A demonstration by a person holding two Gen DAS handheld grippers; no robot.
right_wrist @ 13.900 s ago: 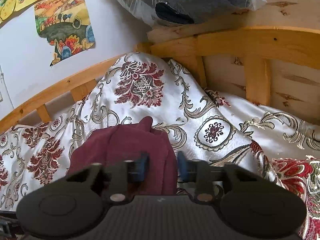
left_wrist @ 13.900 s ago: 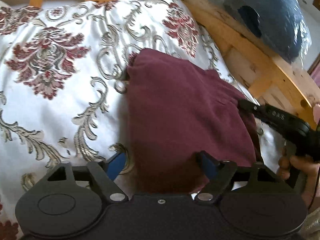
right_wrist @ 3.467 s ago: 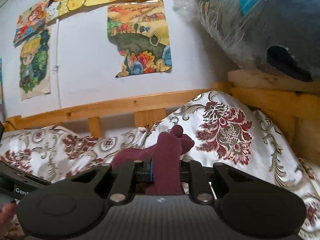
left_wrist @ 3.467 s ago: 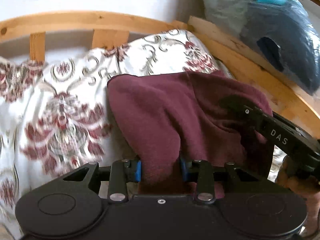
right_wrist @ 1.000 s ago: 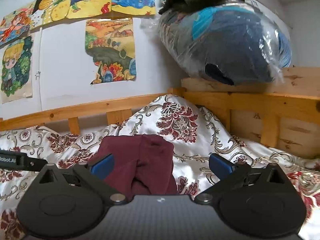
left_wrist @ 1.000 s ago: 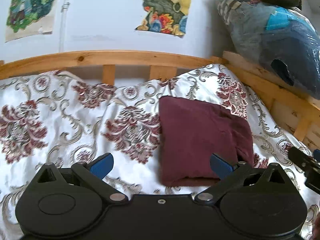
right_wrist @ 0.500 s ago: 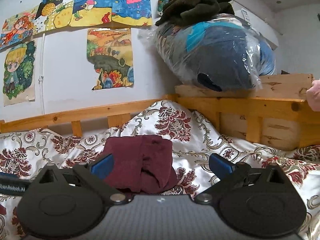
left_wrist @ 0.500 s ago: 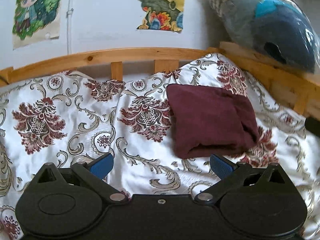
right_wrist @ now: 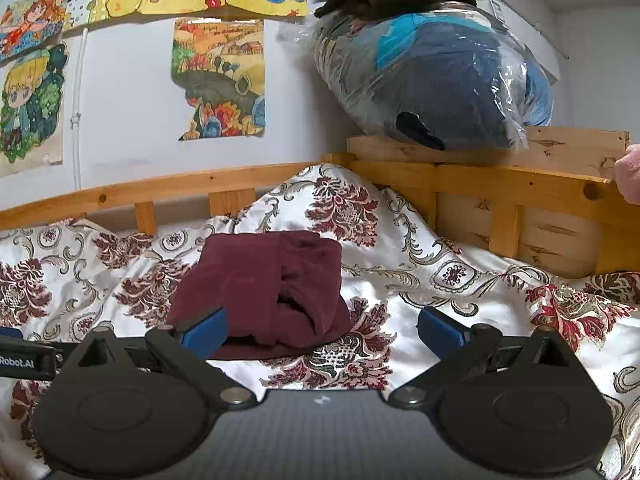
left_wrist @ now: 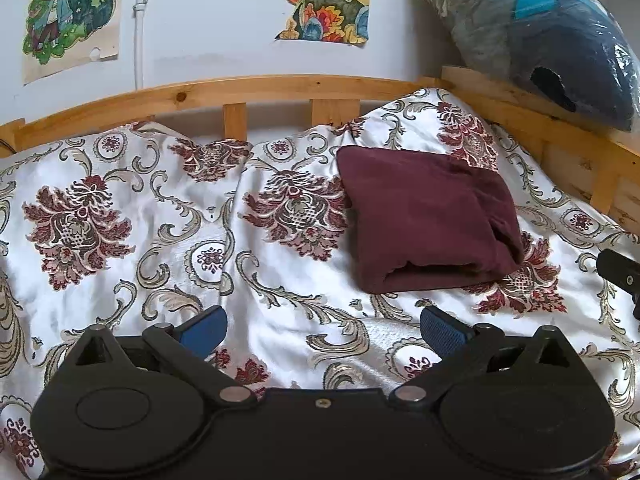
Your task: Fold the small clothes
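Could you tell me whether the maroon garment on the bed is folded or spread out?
Folded: the maroon garment lies as a compact rectangle with layered edges showing.

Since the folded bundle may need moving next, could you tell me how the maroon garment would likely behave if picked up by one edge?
The maroon garment looks soft and thick, so it would probably droop and unfold. Its loose layered edges suggest the fold isn't held. On the glossy bedspread it may slide if pushed.

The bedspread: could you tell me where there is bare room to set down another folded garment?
The bedspread lies bare left of the folded maroon garment, up to the wooden rail. It is crowded to the garment's right: the bagged bundle sits on the footboard.
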